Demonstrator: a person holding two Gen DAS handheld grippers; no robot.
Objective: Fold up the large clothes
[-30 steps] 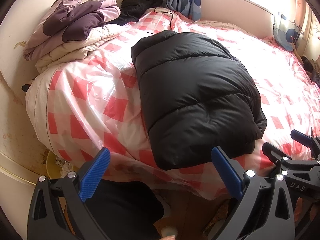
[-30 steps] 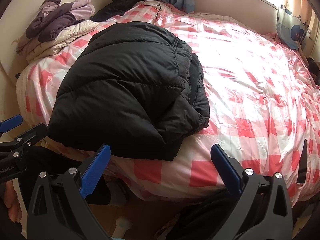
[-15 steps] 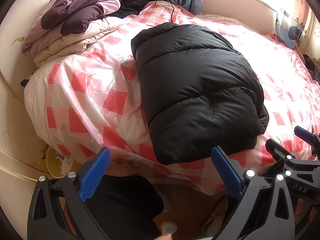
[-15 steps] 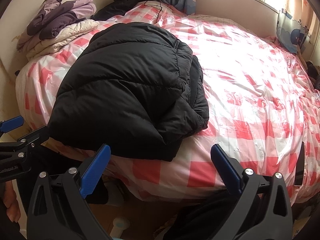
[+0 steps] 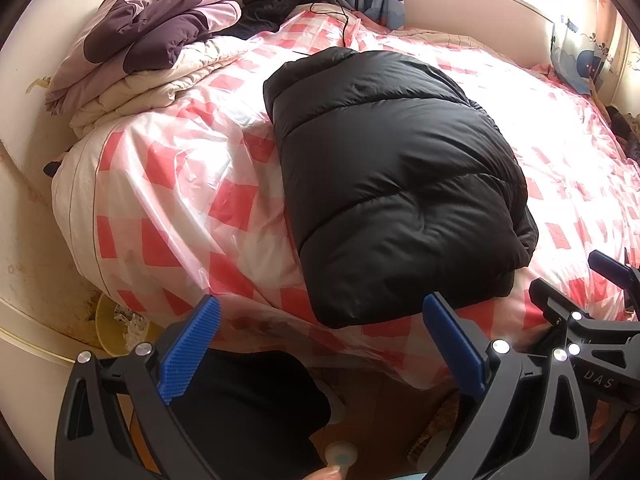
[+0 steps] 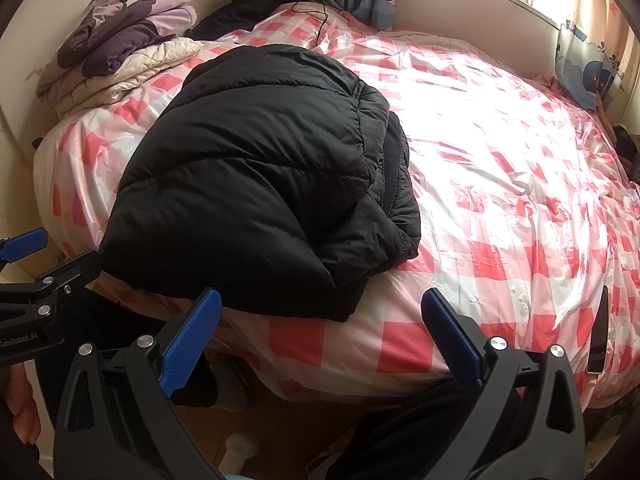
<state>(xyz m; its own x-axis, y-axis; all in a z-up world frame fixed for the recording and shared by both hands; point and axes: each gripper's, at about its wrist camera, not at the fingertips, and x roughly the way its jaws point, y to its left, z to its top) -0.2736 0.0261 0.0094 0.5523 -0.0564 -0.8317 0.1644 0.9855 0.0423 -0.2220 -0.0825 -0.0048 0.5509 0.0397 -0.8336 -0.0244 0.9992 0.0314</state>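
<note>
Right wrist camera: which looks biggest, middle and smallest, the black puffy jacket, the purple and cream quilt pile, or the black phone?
1. Black puffy jacket, though it lies nearest.
2. Purple and cream quilt pile, farther away, so unsure.
3. Black phone, plainly smallest.

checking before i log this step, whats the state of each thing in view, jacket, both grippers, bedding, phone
black puffer jacket: folded into a bundle, lying on the bed near its front edge, not gripped
left gripper: open, empty, clear of the jacket
right gripper: open, empty, clear of the jacket
pink checked bed cover: spread over the bed, wrinkled
purple and cream quilts: folded, stacked at the bed's far left corner
dark phone: lying on the cover by the bed's edge
</note>
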